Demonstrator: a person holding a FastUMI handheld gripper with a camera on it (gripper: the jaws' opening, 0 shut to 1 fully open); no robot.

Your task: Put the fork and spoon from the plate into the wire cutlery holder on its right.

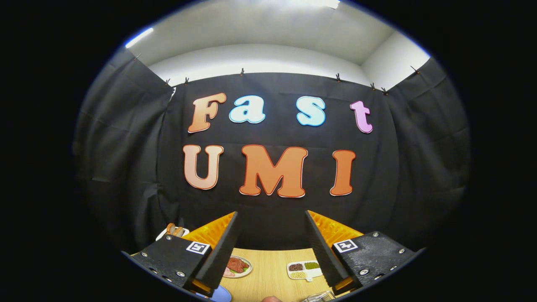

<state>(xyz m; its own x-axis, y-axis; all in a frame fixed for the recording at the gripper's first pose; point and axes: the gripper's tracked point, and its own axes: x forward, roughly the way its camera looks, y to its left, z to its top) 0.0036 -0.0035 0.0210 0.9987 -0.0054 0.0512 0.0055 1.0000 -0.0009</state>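
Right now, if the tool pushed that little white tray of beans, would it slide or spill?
The tray looks shallow and small, so it would probably slide easily on the smooth wooden table. Its loose fillings sit near the low rim and might spill if jolted. The tool is open, empty, above the table.

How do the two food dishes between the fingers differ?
The round plate of red meat sits beside one finger and has one undivided well; the white rectangular tray, beside the other, is split into compartments of dark, green and pale grains. Both rest on the wooden table, beyond the open, empty gripper.
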